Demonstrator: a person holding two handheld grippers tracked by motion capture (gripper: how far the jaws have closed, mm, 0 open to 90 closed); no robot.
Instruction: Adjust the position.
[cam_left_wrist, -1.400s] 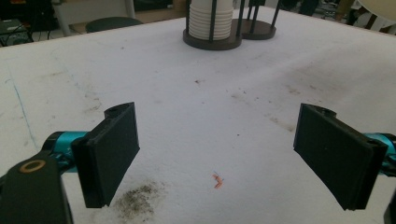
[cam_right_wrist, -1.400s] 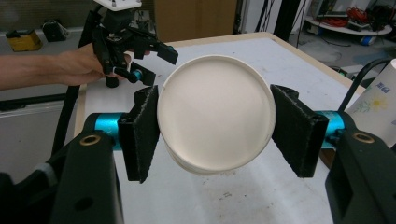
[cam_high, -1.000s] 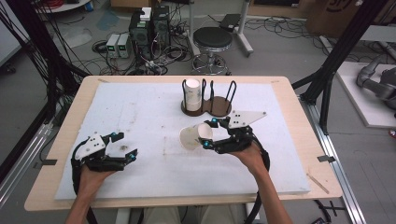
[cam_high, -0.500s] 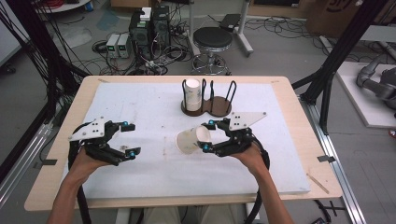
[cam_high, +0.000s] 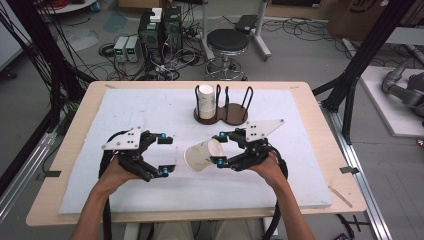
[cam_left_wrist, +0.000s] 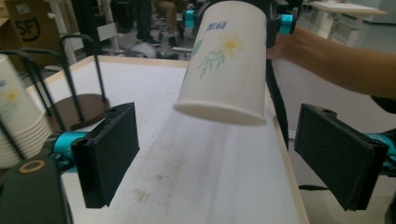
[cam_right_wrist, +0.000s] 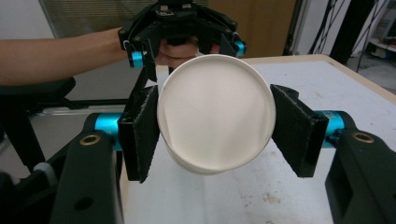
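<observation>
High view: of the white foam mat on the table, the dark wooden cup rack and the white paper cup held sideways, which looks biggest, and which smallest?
1. The white foam mat, by far the largest.
2. The dark wooden cup rack.
3. The white paper cup held sideways in the right gripper; it looks only a little smaller than the rack and sits nearer the camera, so that ranking is unsure.

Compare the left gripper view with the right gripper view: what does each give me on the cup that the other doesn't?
Left gripper view alone: the paper cup's outer wall with its flower print, the wire rack, the stacked cups, and the left claw open, empty, short of the cup.

Right gripper view alone: the cup's white inside and round rim, pinched between the right claw's pads.

Both: the cup, the white table cover, the opposite hand.
</observation>
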